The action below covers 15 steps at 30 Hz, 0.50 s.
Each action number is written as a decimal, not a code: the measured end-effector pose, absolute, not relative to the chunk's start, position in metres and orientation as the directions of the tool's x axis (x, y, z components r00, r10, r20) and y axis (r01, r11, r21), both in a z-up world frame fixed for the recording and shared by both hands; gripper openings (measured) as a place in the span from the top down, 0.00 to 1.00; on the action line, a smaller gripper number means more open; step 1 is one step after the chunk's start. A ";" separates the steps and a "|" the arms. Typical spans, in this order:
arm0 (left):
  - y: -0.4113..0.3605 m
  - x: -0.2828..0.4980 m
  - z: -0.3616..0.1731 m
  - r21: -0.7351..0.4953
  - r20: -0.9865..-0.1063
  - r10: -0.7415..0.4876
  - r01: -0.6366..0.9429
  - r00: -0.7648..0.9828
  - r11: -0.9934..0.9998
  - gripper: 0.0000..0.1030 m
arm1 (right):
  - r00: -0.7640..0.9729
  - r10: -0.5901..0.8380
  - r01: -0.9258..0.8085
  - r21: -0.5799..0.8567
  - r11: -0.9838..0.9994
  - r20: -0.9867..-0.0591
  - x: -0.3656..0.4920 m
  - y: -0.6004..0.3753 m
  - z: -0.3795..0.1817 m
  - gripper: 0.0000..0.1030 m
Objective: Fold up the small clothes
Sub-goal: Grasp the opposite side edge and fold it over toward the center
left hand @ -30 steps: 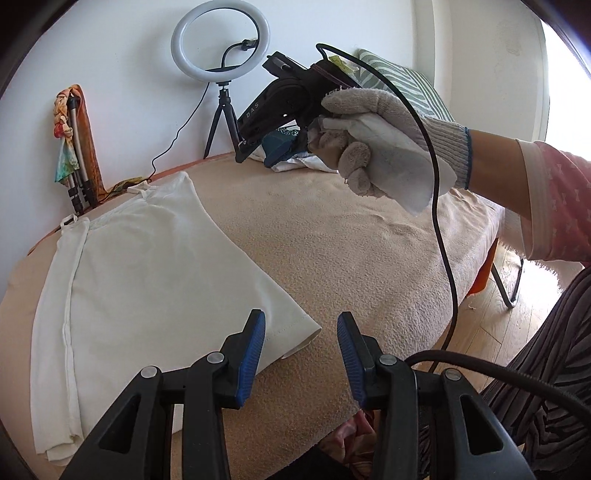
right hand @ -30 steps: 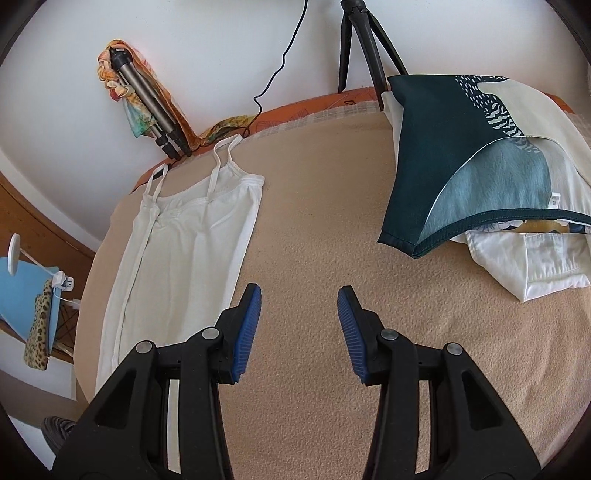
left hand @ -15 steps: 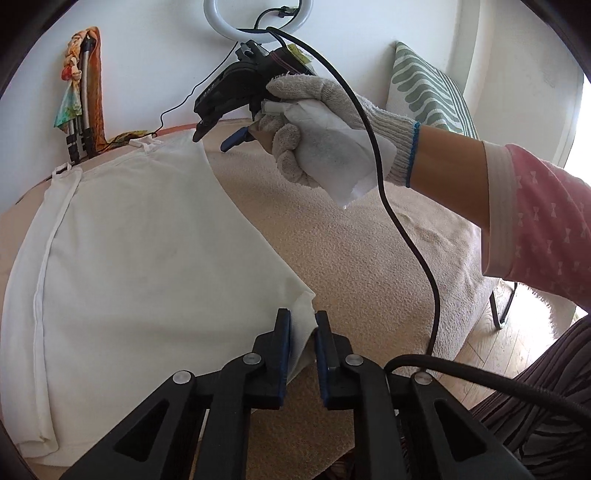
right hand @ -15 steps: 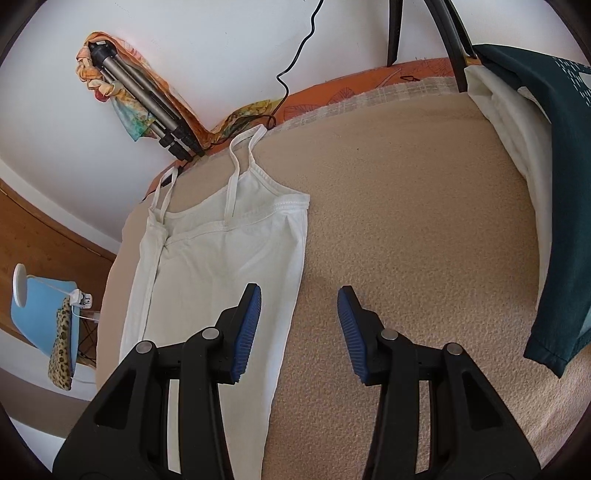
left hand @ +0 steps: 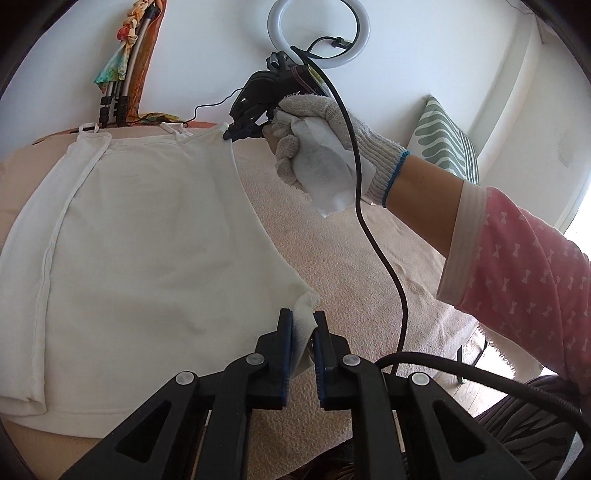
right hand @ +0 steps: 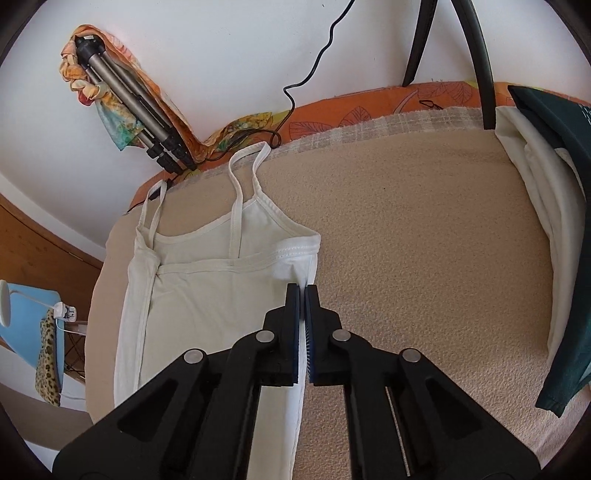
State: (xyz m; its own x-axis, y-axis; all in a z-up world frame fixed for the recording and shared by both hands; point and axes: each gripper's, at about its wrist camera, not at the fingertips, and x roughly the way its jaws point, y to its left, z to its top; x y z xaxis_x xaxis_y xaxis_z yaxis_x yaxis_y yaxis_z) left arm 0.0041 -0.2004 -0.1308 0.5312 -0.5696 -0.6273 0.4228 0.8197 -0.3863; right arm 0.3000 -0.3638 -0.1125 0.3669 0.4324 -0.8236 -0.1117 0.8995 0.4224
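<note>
A white strappy camisole [left hand: 140,243] lies flat on the beige blanket-covered table [left hand: 362,266]. My left gripper [left hand: 302,320] is shut on the camisole's bottom right hem corner, and white cloth shows between its blue pads. My right gripper [right hand: 302,293] is shut on the camisole's right side edge [right hand: 308,271] just under the armpit, near the top hem. The right gripper also shows in the left wrist view [left hand: 240,134], held by a gloved hand [left hand: 314,147] at the garment's top right corner. The two thin straps [right hand: 245,173] point toward the wall.
A pile of folded clothes, dark teal on white [right hand: 546,206], lies at the table's right. A ring light on a tripod [left hand: 317,33] stands at the back. A folded tripod with a colourful scarf [right hand: 125,99] leans on the wall. A striped cushion [left hand: 447,147] sits far right.
The right gripper moved left to the camisole's upper right edge and shut on it. The left gripper stays shut on the hem corner, lifted slightly.
</note>
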 end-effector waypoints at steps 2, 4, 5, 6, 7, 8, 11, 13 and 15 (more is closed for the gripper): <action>-0.194 0.003 -0.128 -0.403 -0.618 -0.573 0.409 0.538 0.819 0.92 | 0.374 0.403 -0.132 0.382 0.915 -0.835 0.300 -0.354 -0.102 0.96; -0.186 0.002 -0.125 -0.413 -0.609 -0.571 0.394 0.551 0.821 0.92 | 0.375 0.377 -0.145 0.348 0.926 -0.847 0.301 -0.344 -0.094 0.96; -0.182 0.001 -0.124 -0.422 -0.604 -0.570 0.383 0.558 0.822 0.92 | 0.374 0.365 -0.149 0.334 0.931 -0.853 0.302 -0.339 -0.090 0.96; -0.177 -0.001 -0.123 -0.433 -0.598 -0.570 0.371 0.564 0.822 0.92 | 0.373 0.357 -0.152 0.323 0.934 -0.856 0.303 -0.334 -0.087 0.96; -0.172 -0.002 -0.122 -0.443 -0.593 -0.570 0.361 0.569 0.821 0.92 | 0.373 0.350 -0.155 0.315 0.937 -0.859 0.303 -0.329 -0.085 0.96; -0.167 -0.003 -0.121 -0.451 -0.589 -0.568 0.349 0.575 0.821 0.92 | 0.373 0.343 -0.158 0.306 0.939 -0.862 0.304 -0.323 -0.083 0.96; -0.152 -0.007 -0.120 -0.466 -0.583 -0.562 0.326 0.586 0.823 0.92 | 0.375 0.327 -0.166 0.284 0.944 -0.868 0.306 -0.307 -0.077 0.96; -0.141 -0.007 -0.121 -0.477 -0.581 -0.558 0.307 0.593 0.824 0.92 | 0.379 0.318 -0.173 0.271 0.947 -0.869 0.307 -0.296 -0.074 0.96; -0.130 -0.007 -0.123 -0.489 -0.578 -0.553 0.288 0.600 0.823 0.92 | 0.383 0.304 -0.186 0.250 0.950 -0.872 0.309 -0.282 -0.073 0.96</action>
State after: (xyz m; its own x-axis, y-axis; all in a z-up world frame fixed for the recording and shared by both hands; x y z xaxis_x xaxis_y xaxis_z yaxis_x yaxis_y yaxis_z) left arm -0.0070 -0.1300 -0.1226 0.6003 -0.5530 -0.5778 0.2878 0.8234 -0.4891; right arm 0.3093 -0.2823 -0.0733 0.3826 0.3045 -0.8723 -0.1862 0.9502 0.2500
